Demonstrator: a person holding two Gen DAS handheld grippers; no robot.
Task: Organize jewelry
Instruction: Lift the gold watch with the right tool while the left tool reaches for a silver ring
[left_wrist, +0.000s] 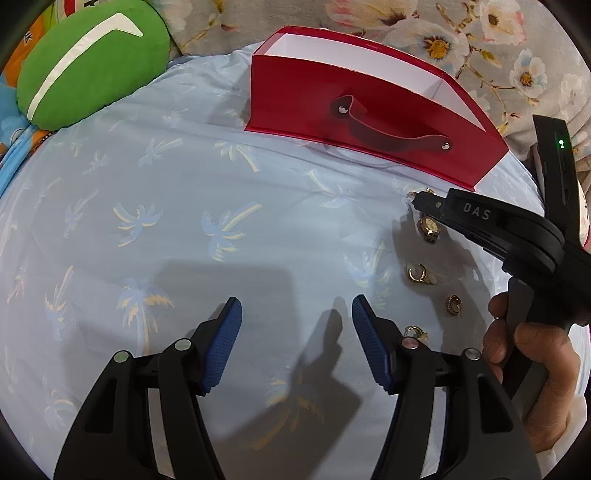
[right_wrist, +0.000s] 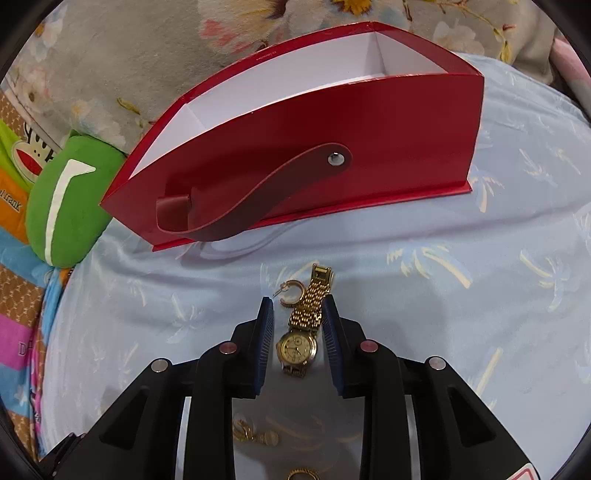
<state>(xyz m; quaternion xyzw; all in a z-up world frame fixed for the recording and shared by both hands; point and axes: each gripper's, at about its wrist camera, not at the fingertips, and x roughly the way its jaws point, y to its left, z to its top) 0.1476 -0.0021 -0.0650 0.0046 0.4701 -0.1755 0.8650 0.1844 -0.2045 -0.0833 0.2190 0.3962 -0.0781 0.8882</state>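
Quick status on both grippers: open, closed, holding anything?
Left gripper: open, empty, above the palm-print sheet.
Right gripper: open, fingers straddling the gold watch, not gripping it yet.

Pale blue palm-print sheet (left_wrist: 221, 192), floral blanket (left_wrist: 424, 33), green cushion (left_wrist: 92, 66)

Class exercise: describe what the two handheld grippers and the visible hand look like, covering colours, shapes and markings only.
Both the left gripper and the right gripper have black plastic bodies, silver round pivot pins and ribbed blue finger pads. The right one carries white "DAS" lettering and a green indicator light. The right hand is bare.
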